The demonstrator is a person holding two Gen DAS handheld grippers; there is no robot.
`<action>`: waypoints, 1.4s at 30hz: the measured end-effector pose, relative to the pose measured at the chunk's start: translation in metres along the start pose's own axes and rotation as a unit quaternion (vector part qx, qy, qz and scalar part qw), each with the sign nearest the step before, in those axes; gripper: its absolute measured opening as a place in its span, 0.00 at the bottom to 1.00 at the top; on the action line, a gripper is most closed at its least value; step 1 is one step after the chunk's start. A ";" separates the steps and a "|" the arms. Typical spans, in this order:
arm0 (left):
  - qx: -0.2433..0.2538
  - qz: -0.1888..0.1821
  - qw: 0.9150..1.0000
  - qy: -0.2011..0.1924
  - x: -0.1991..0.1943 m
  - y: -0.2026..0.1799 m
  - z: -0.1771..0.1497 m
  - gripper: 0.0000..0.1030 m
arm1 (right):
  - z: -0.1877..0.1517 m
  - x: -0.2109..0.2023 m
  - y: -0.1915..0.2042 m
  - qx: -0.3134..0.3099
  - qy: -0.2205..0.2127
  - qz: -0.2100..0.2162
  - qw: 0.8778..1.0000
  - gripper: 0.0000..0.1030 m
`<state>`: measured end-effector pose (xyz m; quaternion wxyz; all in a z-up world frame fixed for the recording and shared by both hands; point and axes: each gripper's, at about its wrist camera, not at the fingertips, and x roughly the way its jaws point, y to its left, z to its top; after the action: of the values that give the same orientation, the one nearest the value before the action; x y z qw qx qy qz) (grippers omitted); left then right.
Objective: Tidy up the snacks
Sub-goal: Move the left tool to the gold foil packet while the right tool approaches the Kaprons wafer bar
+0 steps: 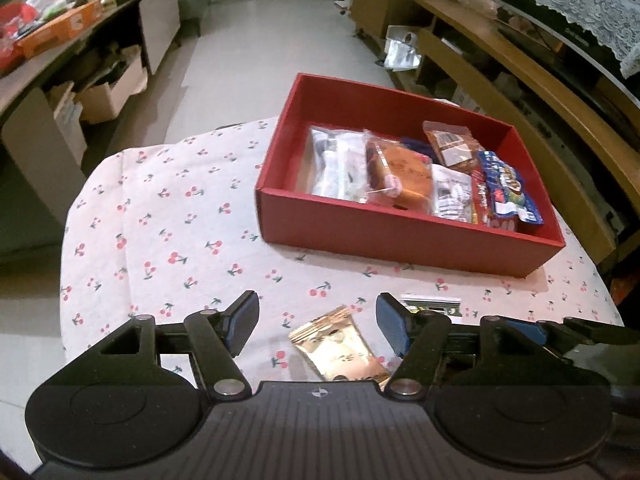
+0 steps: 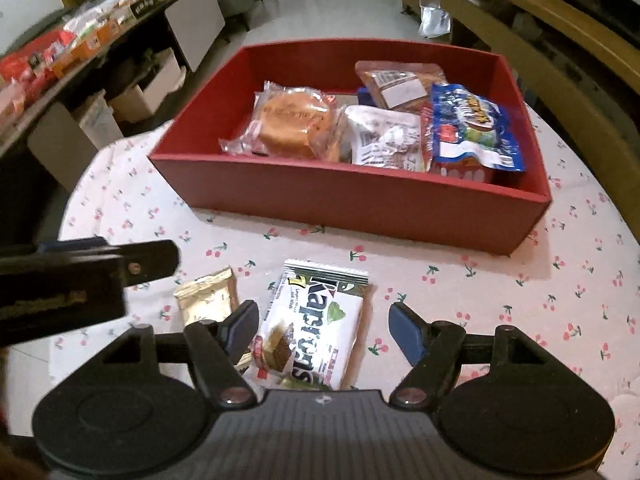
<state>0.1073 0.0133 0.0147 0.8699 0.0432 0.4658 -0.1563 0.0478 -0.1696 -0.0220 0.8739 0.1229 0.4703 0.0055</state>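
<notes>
A red box (image 1: 384, 236) (image 2: 340, 200) on the cherry-print tablecloth holds several packets: a wrapped cake (image 1: 400, 174) (image 2: 292, 120), a blue packet (image 1: 510, 190) (image 2: 476, 128), a brown packet (image 2: 400, 82). My left gripper (image 1: 318, 324) is open over a gold packet (image 1: 340, 350) lying on the cloth; the packet also shows in the right wrist view (image 2: 208, 294). My right gripper (image 2: 326, 330) is open above a white wafer packet (image 2: 316, 328). The left gripper's body (image 2: 80, 280) shows at the left of the right wrist view.
The round table's cloth (image 1: 168, 232) drops off at the left and front edges. A cluttered dark bench (image 1: 60, 32) stands at the far left, wooden shelving (image 1: 520, 60) at the right, tiled floor between.
</notes>
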 end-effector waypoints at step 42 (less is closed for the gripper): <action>-0.016 0.035 0.996 0.081 0.054 -0.032 -0.032 0.62 | -0.012 -0.017 -0.043 -0.017 0.005 0.016 1.000 0.71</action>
<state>0.0997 -0.0221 -0.0450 0.8347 0.0584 0.5356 -0.1145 0.0242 -0.2115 -0.0235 0.8735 0.1157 0.4720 0.0281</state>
